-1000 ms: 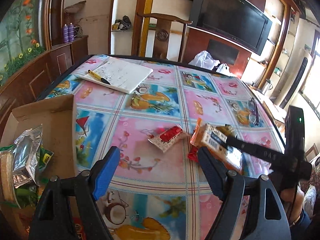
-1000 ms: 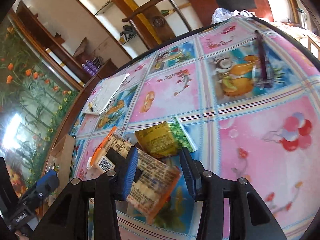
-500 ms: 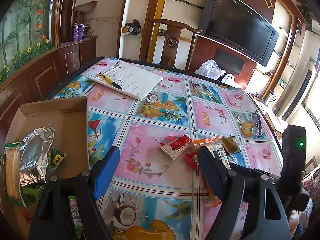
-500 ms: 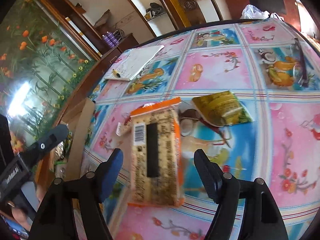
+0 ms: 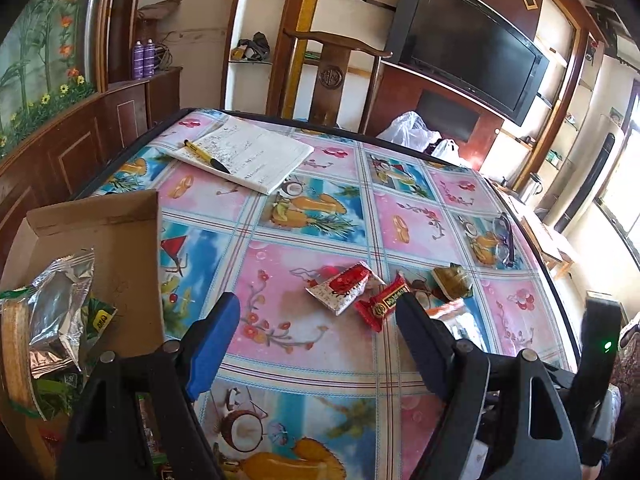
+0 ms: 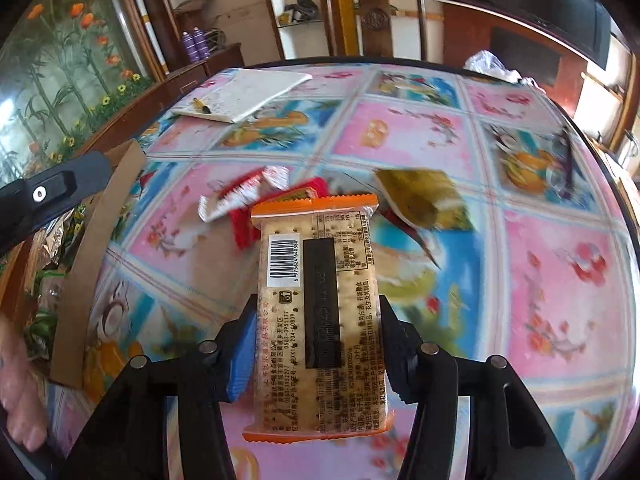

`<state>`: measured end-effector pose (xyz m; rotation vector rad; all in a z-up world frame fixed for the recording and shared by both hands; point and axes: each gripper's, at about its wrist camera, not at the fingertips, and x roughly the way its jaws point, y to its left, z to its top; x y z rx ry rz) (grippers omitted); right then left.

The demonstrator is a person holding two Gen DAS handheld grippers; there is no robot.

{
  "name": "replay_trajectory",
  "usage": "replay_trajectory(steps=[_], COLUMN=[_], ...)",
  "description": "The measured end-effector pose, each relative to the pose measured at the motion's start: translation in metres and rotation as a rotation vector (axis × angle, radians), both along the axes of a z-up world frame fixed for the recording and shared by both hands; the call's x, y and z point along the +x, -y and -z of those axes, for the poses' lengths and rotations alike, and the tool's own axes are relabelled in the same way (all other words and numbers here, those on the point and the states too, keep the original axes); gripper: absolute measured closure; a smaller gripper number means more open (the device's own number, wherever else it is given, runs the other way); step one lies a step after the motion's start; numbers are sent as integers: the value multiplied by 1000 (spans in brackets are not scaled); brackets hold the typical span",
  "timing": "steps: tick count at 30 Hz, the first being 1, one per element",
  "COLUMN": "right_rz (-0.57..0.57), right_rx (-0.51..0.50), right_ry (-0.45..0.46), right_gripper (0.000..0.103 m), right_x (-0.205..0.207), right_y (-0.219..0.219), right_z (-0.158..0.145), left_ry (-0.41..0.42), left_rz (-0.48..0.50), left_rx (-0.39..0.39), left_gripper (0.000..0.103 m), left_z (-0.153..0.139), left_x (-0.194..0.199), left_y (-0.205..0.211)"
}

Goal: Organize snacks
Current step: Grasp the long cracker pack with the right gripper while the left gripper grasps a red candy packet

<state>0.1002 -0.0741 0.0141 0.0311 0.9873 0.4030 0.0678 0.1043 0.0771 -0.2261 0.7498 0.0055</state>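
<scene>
- The right gripper (image 6: 316, 344) grips a cracker pack (image 6: 318, 312) by its long sides; its fingers (image 6: 242, 354) have just been closing and now press on the pack
- The pack has orange ends and a barcode facing the camera; it points away from the gripper, lifted off the surface (image 6: 560, 280)
- Beyond the pack three snacks lie near mid-surface: a red-and-white wrapper (image 5: 344, 286) on the left, a small red packet (image 5: 382, 302) just beside it, and an olive-green pouch (image 5: 452, 282) to the right
- In the right wrist view these three are blurred
- The left gripper (image 5: 316, 336) hovers over the near part of the surface, its fingers (image 5: 212, 338) spread wide with nothing between them
- A cardboard box (image 5: 108, 240) sits at the near left edge, flap raised; it holds a silver foil bag (image 5: 60, 312) and green packets
- At the far left a notepad (image 5: 250, 156) lies with a yellow pen (image 5: 206, 157) across it
- Glasses (image 5: 504, 236) rest near the right edge
- A wooden chair (image 5: 332, 76) stands behind the far edge, and a dark television (image 5: 468, 44) hangs on the wall to the right
- A person's hand (image 6: 16, 396) shows at the lower left of the right wrist view, holding the left gripper
</scene>
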Motion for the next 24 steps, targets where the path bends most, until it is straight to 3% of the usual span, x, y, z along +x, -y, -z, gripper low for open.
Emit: replay_trajectory(steps=[6,11,15,17,23,24], right_rz=[118,131,138,134,128,127], right_rx=[168,194,234,229,240,239], right_ry=[-88,-84,-103,-101,-106,-105], right_gripper=[45,45,45,45,45,45], right_x=[-11,-8,-10,-10,-8,-8], right_y=[55,61,64,62,62,62], right_z=[1,1,1,0,2,2], left_ry=[-62,-168,-261,-283,-310,-323], left_rz=[55,61,67,109,152,148], left_rx=[-2,27,28,0,86,100], left_gripper=[24,26,45,45,43,48], left_z=[8,11,26,30,41,46], left_x=[17,61,92,102,118,120], left_y=[11,14,15,21,39,40])
